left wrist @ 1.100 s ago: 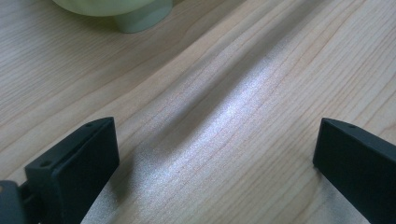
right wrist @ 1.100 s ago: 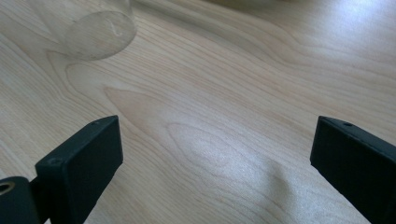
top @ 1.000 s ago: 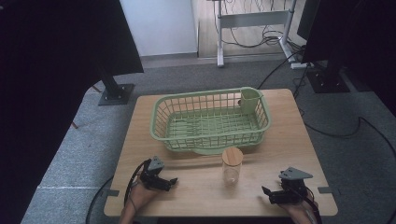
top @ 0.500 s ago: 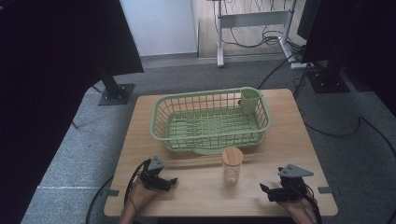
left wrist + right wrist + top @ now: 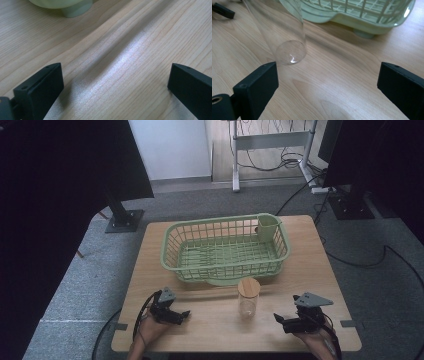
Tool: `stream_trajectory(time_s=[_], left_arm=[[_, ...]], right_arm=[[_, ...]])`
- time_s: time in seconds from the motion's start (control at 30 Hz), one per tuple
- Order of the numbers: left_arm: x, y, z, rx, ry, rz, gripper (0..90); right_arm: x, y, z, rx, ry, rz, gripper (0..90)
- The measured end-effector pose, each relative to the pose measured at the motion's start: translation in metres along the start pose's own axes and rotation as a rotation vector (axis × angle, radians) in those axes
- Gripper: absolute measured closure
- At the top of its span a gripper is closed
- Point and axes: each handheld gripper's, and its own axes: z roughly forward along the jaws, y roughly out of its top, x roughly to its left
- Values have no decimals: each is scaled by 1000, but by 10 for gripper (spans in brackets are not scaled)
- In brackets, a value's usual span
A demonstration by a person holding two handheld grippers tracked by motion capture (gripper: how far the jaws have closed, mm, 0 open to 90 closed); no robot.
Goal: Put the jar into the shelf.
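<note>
Near the table's [image 5: 165, 245] front edge, about mid-width, stands the glass jar [image 5: 248, 298]: clear straight-walled cylinder, upright, capped with a round light wooden lid [image 5: 248, 287]. Nothing visible inside it. In the right gripper view the jar [image 5: 284, 32] shows as a see-through tube with a round base on the wood, up and left of the gap between the fingers.

Just behind the jar, towards the far edge, sits the pale green basket [image 5: 225, 250], a slatted plastic drainer with a small green cup holder [image 5: 267, 226] at its far right corner. Jar is close to the basket's front rim; can't tell if they touch.

Right gripper [image 5: 280, 319] is at the front right corner, fingers spread wide, nothing between them, aimed left towards the jar but clear of it. Right gripper view confirms: both fingers [image 5: 259, 80] far apart, bare wood between.

Left gripper [image 5: 184, 314] is near the front left corner, pointing right along the front edge, well apart from the jar. Its fingers [image 5: 45, 82] also stand wide apart over bare wood, holding nothing; a foot of the basket [image 5: 75, 10] shows ahead.
</note>
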Motion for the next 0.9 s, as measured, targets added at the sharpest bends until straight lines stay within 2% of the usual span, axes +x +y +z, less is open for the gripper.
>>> stream_trajectory(time_s=[0.47,0.9], left_arm=[[0,0,0,0,0,0,0],[0,0,0,0,0,0,0]], right_arm=[[9,19,3,-50,49,-58,28],[19,43,6,-114,121,-110,29]])
